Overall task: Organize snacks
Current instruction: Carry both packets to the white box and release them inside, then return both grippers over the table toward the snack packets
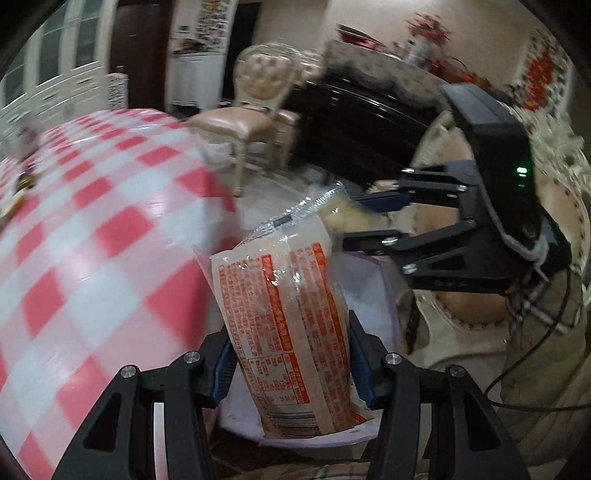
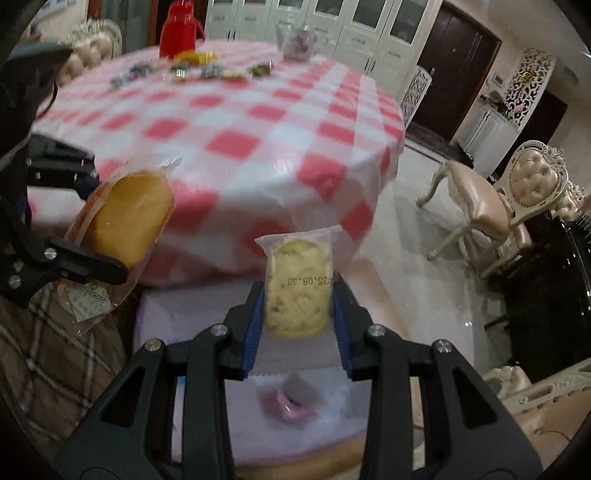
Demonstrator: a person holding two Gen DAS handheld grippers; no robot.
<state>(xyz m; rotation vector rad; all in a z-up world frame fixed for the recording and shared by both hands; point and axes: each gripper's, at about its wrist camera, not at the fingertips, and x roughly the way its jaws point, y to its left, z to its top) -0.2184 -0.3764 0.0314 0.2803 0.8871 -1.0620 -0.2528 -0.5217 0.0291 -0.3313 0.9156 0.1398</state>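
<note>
the left gripper [image 1: 291, 354] is clamped on a tall bread packet [image 1: 284, 314] with orange print, held just off the edge of the red-checked counter [image 1: 92, 229]. the right gripper [image 2: 297, 325] pinches a small wrapped cookie [image 2: 297, 291] between its blue pads, also just off that counter's edge, above a pale lilac box [image 2: 207, 314]. more snacks [image 2: 192, 70] lie at the counter's far side.

Red-and-white checked tablecloth [image 2: 236, 122]; red jug [image 2: 177, 29] at eleven o'clock; orange-printed packet [image 1: 291, 325]; pale yellow biscuit [image 2: 299, 291]; blue pads [image 2: 255, 332].
</note>
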